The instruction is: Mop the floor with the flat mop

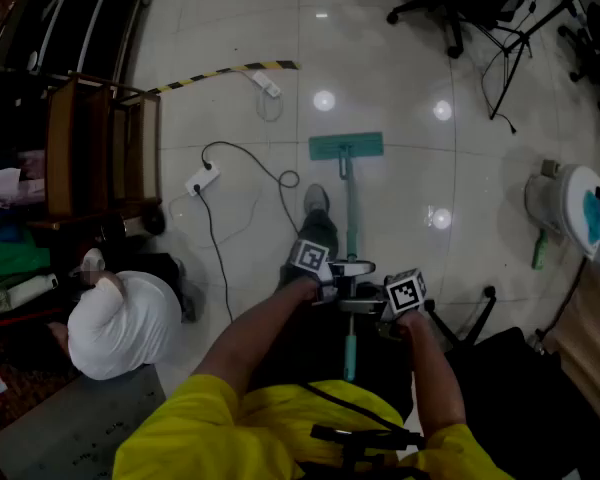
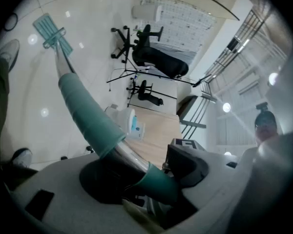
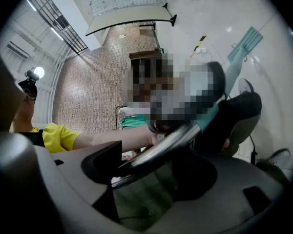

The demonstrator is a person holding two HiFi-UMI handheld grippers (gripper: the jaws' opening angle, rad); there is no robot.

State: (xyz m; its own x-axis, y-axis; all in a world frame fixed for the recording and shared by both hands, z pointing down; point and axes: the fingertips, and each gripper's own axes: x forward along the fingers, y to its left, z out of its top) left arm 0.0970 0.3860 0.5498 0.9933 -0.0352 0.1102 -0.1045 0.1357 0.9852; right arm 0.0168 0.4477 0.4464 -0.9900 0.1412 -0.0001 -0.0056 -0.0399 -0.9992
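Note:
A flat mop with a teal head (image 1: 346,146) lies flat on the white tiled floor ahead of me. Its teal and silver handle (image 1: 352,218) runs back toward my body. My left gripper (image 1: 332,269) is shut on the handle, which crosses between its jaws in the left gripper view as a teal sleeve (image 2: 90,118) over metal. Just behind it, my right gripper (image 1: 372,306) is also shut on the handle; the right gripper view shows the silver tube (image 3: 158,147) clamped across its jaws. The mop head (image 2: 50,28) shows far off in the left gripper view, and again as the mop head (image 3: 245,43) in the right one.
A white power strip (image 1: 202,179) with a black cable lies left of the mop. A wooden shelf (image 1: 100,148) and a person in a white cap (image 1: 120,323) are at left. Office chairs and stands (image 1: 480,18) at the back right, a white bin (image 1: 572,208) at right.

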